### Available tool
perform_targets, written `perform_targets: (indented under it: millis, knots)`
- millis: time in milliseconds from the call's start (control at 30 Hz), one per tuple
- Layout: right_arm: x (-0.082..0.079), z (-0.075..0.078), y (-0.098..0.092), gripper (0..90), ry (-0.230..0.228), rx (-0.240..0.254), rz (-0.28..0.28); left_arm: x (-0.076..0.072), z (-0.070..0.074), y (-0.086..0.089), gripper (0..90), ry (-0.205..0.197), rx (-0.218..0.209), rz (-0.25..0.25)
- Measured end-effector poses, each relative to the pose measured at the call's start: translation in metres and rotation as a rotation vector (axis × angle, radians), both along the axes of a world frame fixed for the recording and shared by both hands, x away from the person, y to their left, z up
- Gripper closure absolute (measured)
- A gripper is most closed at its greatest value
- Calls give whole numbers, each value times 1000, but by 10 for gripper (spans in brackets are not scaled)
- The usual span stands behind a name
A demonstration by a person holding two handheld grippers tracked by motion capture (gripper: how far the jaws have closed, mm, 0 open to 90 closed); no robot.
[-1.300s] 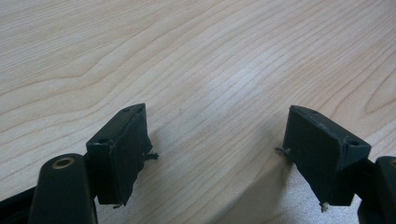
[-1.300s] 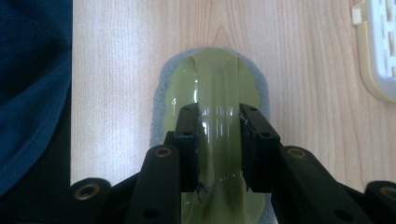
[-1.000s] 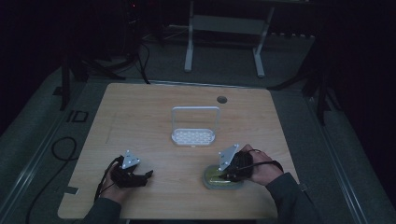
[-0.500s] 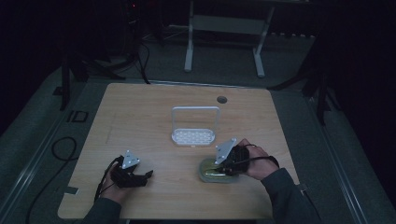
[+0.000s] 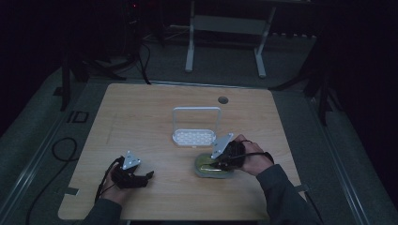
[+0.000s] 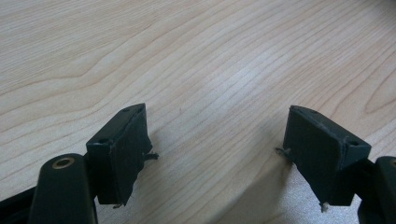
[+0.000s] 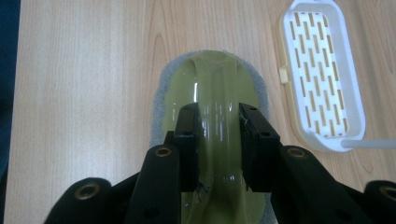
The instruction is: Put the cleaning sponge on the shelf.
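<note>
The right gripper (image 7: pixel 218 140) is pinched on the arched handle of an olive-green scrubber (image 7: pixel 210 88) with a grey pad beneath it, which is seen on the table (image 5: pixel 141 117) near its front edge, right of centre, just in front of a white slotted tray (image 5: pixel 193 137) with a tall wire handle. The left gripper (image 6: pixel 215 144) is held low over bare wood at the front left, well apart from the scrubber, with its jaws spread wide and nothing between them.
</note>
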State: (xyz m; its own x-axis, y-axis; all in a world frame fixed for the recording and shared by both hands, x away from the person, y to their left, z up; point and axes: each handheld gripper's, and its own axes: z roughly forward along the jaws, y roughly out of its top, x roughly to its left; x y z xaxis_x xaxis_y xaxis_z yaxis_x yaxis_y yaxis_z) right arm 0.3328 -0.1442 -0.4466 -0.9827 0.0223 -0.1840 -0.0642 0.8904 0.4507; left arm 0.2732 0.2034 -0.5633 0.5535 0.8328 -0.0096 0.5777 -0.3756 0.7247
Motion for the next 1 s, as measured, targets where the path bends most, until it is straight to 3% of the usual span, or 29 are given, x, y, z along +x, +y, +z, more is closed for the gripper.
perform_targets:
  millis: [633, 1000]
  knots:
    - [19, 10, 20, 709, -42, 45, 2, 0, 0, 0, 226, -2, 1, 0]
    - [31, 9, 19, 710, -61, 72, -16, 0, 0, 0, 224, -1, 2, 0]
